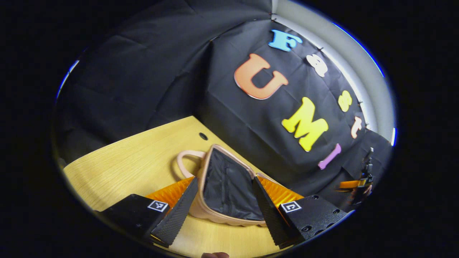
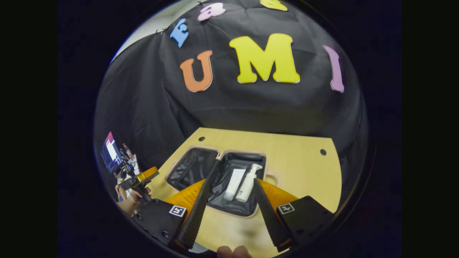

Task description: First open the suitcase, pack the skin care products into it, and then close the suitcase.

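Note:
A small pink suitcase point(image 2: 186, 157) with black lining lies open flat on the wooden table point(image 2: 304, 168). Its right half holds a white tube point(image 2: 233, 184) and a white pump bottle point(image 2: 248, 182) side by side; the left half point(image 2: 192, 166) looks empty. My right gripper point(image 2: 231, 182) hovers open over the near rim, nothing between its fingers. In the left gripper view the suitcase point(image 1: 211, 211) and its handle point(image 1: 183, 163) show just past my left gripper point(image 1: 225, 179), which stands open. The left gripper point(image 2: 138, 182), held by a hand, is also seen off the table's left side.
Black cloth walls close in behind and beside the table point(image 1: 136, 161). A small screen point(image 2: 110, 152) stands at the far left of the right gripper view. The other gripper point(image 1: 360, 184) is at the right edge of the left gripper view. Bare wood lies right of the suitcase.

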The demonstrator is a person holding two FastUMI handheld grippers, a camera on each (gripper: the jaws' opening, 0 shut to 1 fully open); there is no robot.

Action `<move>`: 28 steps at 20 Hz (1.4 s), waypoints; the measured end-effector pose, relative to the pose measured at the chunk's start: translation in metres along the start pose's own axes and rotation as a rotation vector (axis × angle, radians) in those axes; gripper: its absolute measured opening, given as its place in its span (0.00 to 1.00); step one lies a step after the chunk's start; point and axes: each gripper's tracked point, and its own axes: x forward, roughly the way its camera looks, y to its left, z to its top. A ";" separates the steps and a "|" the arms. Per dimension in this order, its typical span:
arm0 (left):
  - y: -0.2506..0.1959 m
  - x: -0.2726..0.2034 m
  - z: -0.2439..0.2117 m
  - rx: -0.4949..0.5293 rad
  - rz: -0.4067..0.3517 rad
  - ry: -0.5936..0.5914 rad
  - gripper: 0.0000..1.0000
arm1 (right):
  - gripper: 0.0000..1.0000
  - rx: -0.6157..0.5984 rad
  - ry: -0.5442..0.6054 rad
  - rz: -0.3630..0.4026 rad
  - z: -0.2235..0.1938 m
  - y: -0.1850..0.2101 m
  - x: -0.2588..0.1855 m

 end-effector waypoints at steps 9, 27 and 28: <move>0.066 0.042 -0.005 -0.305 0.037 0.068 0.96 | 0.75 -0.077 -0.006 -0.085 -0.006 -0.014 -0.015; -0.008 0.073 0.049 -0.077 0.194 0.094 0.07 | 0.70 -0.106 -0.228 -0.266 0.024 -0.055 -0.068; -0.028 0.070 0.059 -0.024 0.186 0.077 0.07 | 0.75 -0.096 -0.240 -0.265 0.024 -0.056 -0.072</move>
